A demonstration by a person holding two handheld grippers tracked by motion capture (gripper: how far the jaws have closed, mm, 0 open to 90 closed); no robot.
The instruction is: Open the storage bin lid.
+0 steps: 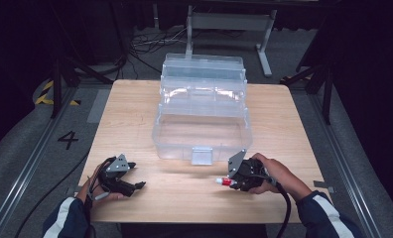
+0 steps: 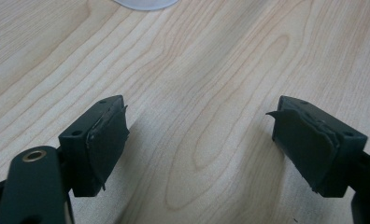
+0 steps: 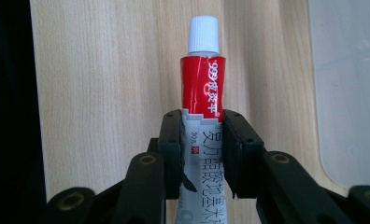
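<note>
A: What is the high view showing?

B: A clear plastic box point(image 1: 203, 116) is sitting open on the wooden table point(image 1: 135, 109). The right gripper point(image 1: 229, 181) is lying low near the table's front edge, just in front of the box, gripping a small tube point(image 1: 225, 182) whose white cap is pointing left. The left gripper point(image 1: 139, 185) is resting at the front left, well apart from the tube.

A: And the left gripper view?

B: Its jaws are standing wide apart over bare wood, holding nothing.

A: The right gripper view?

B: The jaws are pressing narrow against both sides of the tube point(image 3: 202, 116), which is sticking out past them. It is wearing a red band with white Chinese characters and "999"; the grey part below is reading "30" among more characters.
</note>
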